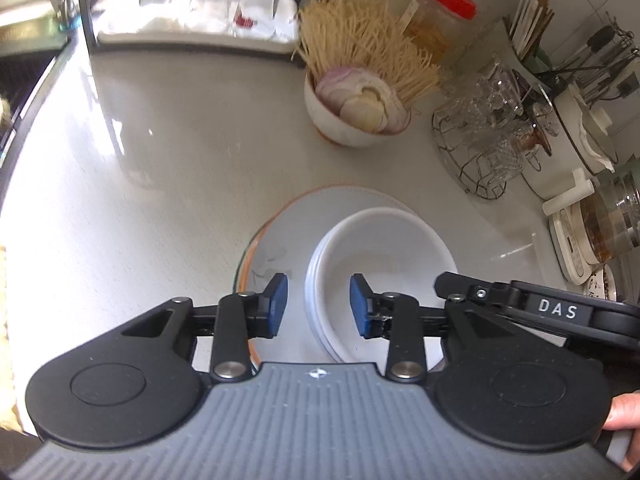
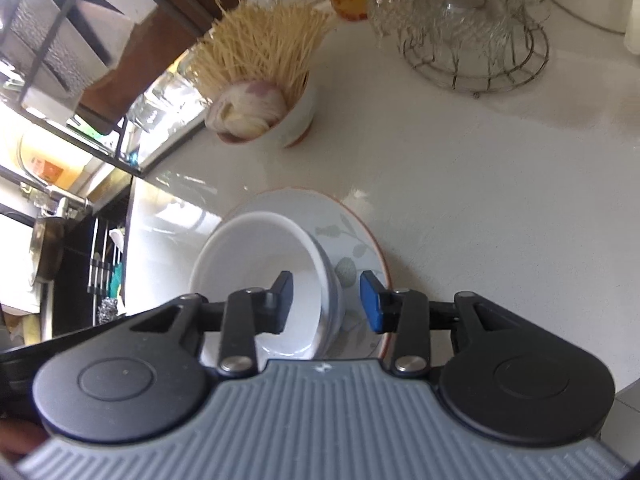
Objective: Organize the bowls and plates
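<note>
A stack of white bowls (image 1: 380,256) sits on a stack of plates with orange rims and a leaf pattern (image 1: 280,240) on the white counter. My left gripper (image 1: 318,304) is open, its jaws standing either side of the left rim of the bowl stack. In the right wrist view the same bowls (image 2: 264,256) sit on the plates (image 2: 352,236). My right gripper (image 2: 326,300) is open, its jaws either side of the right wall of the bowls. The right gripper's body shows at the right edge of the left wrist view (image 1: 560,312).
A bowl of onion slices and noodle sticks (image 1: 356,116) stands behind the plates. A wire basket of glasses (image 1: 484,136), a red-lidded jar (image 1: 440,20), utensil holders (image 1: 532,36) and appliances (image 1: 584,216) line the right side. Upturned glasses on a tray (image 1: 208,4) are at the back left.
</note>
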A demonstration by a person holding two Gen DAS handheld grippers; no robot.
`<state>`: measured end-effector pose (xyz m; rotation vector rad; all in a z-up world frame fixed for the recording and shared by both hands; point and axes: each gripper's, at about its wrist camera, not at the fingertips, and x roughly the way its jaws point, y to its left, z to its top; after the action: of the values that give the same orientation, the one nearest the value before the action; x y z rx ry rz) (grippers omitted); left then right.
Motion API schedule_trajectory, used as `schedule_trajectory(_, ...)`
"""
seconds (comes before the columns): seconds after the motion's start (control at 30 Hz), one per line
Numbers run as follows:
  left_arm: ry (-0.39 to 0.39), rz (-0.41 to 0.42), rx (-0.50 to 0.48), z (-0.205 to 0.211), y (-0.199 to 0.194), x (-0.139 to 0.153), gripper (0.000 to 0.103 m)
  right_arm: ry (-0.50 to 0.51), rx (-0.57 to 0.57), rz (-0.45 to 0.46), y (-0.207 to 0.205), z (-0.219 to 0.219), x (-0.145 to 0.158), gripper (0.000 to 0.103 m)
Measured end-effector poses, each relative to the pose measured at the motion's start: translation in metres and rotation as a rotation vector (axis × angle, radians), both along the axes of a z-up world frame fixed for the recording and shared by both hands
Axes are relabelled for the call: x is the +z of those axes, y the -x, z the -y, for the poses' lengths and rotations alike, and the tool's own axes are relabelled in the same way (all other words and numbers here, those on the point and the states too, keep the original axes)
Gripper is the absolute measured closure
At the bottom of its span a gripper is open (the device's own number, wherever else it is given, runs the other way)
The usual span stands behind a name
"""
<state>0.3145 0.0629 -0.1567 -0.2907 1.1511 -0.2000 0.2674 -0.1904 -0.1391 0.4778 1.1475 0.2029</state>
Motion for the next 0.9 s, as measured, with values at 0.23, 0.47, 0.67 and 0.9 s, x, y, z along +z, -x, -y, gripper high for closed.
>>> schedule_trajectory(0.23,-0.017,0.106,-0.026,0.0,0.018,0.036,0.064,0.03,-0.024,0.102,0.02,0.007,0.027,0.062)
schedule_trajectory(0.47,-0.039,0.213,-0.059,0.007,0.046,0.079,0.064,0.047,-0.062,0.241,0.044,0.018,0.066,0.062)
schedule_trajectory(0.67,-0.024,0.308,-0.051,0.014,0.07,0.115,0.064,0.069,-0.065,0.355,0.067,0.028,0.098,0.062)
schedule_trajectory(0.9,-0.057,0.395,-0.026,0.029,0.102,0.146,0.064,0.078,-0.054,0.444,0.099,0.043,0.124,0.062)
